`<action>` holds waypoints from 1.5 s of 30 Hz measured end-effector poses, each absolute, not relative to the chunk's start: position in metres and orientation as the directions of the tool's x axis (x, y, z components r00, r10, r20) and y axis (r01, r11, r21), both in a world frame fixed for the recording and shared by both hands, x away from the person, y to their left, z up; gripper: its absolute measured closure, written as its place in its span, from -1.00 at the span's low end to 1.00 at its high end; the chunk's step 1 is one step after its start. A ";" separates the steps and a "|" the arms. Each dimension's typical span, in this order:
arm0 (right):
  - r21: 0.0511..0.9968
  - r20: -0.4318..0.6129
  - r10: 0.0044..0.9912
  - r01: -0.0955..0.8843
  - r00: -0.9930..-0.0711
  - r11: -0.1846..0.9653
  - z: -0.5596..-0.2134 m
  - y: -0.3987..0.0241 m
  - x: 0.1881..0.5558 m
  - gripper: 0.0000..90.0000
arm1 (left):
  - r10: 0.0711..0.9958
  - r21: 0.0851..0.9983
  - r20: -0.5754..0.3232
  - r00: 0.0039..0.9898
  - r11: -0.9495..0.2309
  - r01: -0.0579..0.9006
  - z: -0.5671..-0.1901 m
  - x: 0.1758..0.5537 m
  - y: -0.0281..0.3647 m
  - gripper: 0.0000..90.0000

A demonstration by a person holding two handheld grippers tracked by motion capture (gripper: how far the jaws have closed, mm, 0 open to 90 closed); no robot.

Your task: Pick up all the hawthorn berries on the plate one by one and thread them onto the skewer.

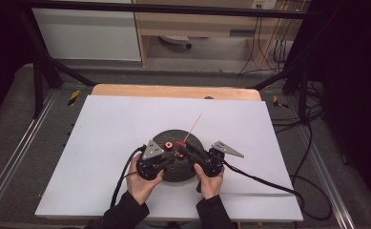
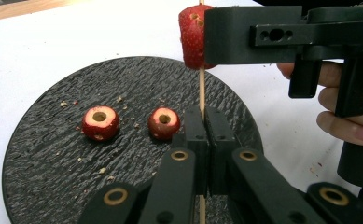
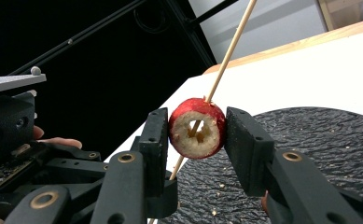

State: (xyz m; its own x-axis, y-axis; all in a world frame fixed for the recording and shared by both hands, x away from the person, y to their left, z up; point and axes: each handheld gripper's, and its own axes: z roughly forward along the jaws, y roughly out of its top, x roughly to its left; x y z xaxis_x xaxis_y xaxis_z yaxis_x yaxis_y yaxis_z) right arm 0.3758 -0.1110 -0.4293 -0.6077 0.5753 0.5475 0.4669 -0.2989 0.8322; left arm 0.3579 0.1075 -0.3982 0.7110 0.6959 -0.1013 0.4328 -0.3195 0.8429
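While the left gripper [image 2: 205, 135] has its jaws shut tight on the skewer [image 2: 201, 88], the right gripper [image 3: 195, 133] squeezes a threaded fruit [image 3: 197, 128]. Two more fruits [image 2: 100, 122] sit on the plate [image 2: 39, 158], w/ crumbs.

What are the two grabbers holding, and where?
The left gripper pinches the skewer near its lower end. The right gripper squeezes the sides of a cored red fruit threaded on that skewer.

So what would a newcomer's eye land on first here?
Probably the red cored fruit threaded on the wooden skewer, squeezed between the right gripper jaws above the dark round plate. The left gripper pinches the skewer lower down, and two more cored fruits lie on the plate.
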 end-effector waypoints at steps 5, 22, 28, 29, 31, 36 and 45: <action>0.837 0.537 0.583 0.470 -0.610 -0.279 -0.426 -0.114 0.376 0.14 | 0.695 0.847 -0.100 0.712 -0.316 0.428 -0.398 0.356 0.117 0.98; 0.826 0.299 0.689 0.541 -0.660 0.160 -0.410 -0.137 0.398 -0.80 | 0.715 0.830 -0.105 0.692 -0.320 0.457 -0.411 0.339 0.196 0.97; 0.759 0.225 0.680 0.563 -0.698 0.326 -0.405 -0.127 0.409 -0.83 | 0.711 0.823 -0.100 0.696 -0.334 0.460 -0.412 0.335 0.216 0.97; 0.742 0.209 0.678 0.566 -0.705 0.361 -0.403 -0.125 0.412 -0.84 | 0.711 0.821 -0.101 0.696 -0.337 0.462 -0.413 0.334 0.217 0.97; 0.717 0.186 0.672 0.567 -0.716 0.406 -0.401 -0.121 0.415 -0.82 | 0.708 0.816 -0.097 0.700 -0.346 0.463 -0.414 0.333 0.220 0.97; 0.659 0.154 0.663 0.577 -0.732 0.483 -0.395 -0.107 0.425 -0.77 | 0.708 0.806 -0.095 0.700 -0.357 0.472 -0.421 0.332 0.224 0.97; 0.543 0.126 0.670 0.616 -0.732 0.571 -0.395 -0.077 0.440 -0.53 | 0.712 0.798 -0.101 0.694 -0.359 0.485 -0.429 0.332 0.232 0.97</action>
